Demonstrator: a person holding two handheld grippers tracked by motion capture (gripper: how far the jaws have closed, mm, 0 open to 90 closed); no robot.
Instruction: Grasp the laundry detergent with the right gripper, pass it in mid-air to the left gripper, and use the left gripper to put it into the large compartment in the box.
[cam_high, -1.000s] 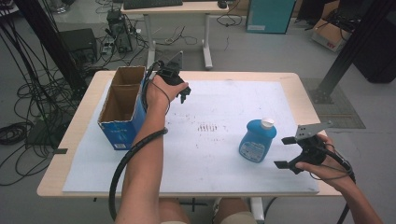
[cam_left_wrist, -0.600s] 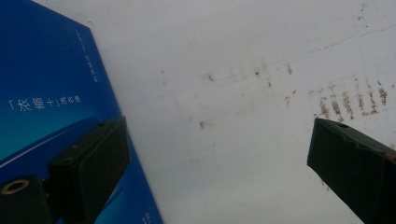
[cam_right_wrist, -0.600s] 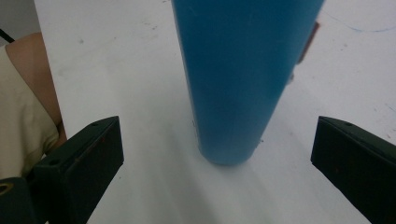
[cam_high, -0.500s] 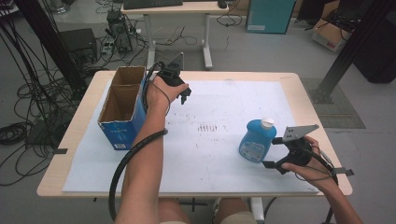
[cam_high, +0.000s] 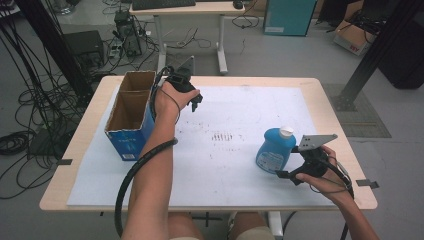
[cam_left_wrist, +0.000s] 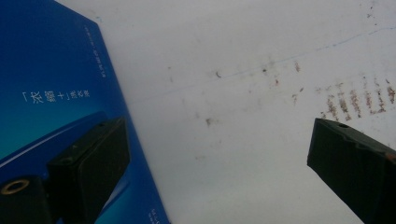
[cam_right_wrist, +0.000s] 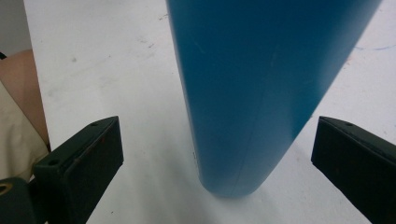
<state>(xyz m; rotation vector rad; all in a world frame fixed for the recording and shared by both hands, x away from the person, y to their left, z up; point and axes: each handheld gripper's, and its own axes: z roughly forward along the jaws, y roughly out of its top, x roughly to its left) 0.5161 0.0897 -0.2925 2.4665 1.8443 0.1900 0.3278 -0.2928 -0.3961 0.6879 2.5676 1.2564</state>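
Since the earlier frames the right gripper (cam_high: 286, 175) has slid in from the right edge of the table toward the blue bottle (cam_high: 274, 150), while the left gripper (cam_high: 196, 101) has kept its place beside the box. In the high view the right gripper now sits in the lower right of the frame, just right of and below the bottle; its own view shows its jaws spread wide with the bottle's blue body (cam_right_wrist: 261, 93) standing between them, touching neither. The bottle stands upright on the white sheet (cam_high: 240, 115), white cap on top, right of the frame's centre. The left gripper hangs in the upper left centre of the high view, above the sheet and just right of the blue cardboard box (cam_high: 129, 120); in its own view the jaws gape wide and hold nothing, one jaw lying in front of the box's blue wall (cam_left_wrist: 56, 93), the other over the stained sheet (cam_left_wrist: 233, 140). The box stands open-topped at the left edge of the sheet on the wooden table (cam_high: 90, 120).
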